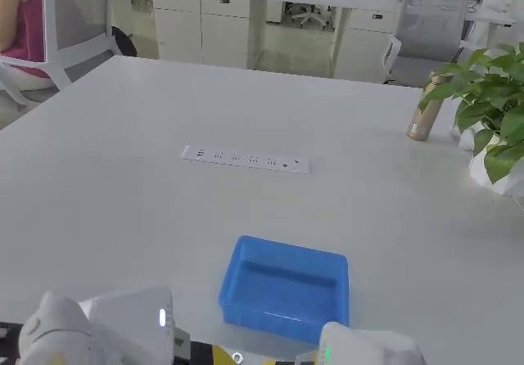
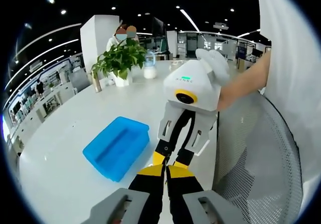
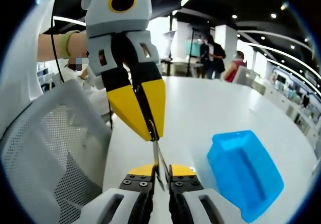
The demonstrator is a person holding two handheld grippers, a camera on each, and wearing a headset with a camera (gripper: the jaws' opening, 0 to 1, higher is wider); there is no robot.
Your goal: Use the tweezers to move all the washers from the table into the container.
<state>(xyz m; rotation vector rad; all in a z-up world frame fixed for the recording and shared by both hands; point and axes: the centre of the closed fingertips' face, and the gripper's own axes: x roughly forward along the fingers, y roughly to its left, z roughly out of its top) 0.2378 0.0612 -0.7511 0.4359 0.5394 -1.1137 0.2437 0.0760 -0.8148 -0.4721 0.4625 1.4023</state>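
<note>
Thin metal tweezers (image 3: pixel 156 153) run between the two grippers, which face each other tip to tip above the table's near edge. My right gripper (image 3: pixel 160 173) is shut on one end of them. My left gripper (image 3: pixel 151 127) comes down from above with its yellow jaws shut on the other end. In the left gripper view, my left gripper (image 2: pixel 166 170) is shut and meets the right gripper (image 2: pixel 168 158) head on. The blue container (image 1: pixel 285 287) stands just beyond both grippers, and it also shows as the blue container (image 2: pixel 117 146) (image 3: pixel 244 171). No washers can be made out.
A white power strip (image 1: pixel 246 159) lies mid-table. A brass-coloured bottle (image 1: pixel 425 107) and a potted plant (image 1: pixel 495 111) stand at the far right. A mesh chair (image 2: pixel 261 169) is close by the grippers. Another chair (image 1: pixel 78 21) and a seated person are at the far left.
</note>
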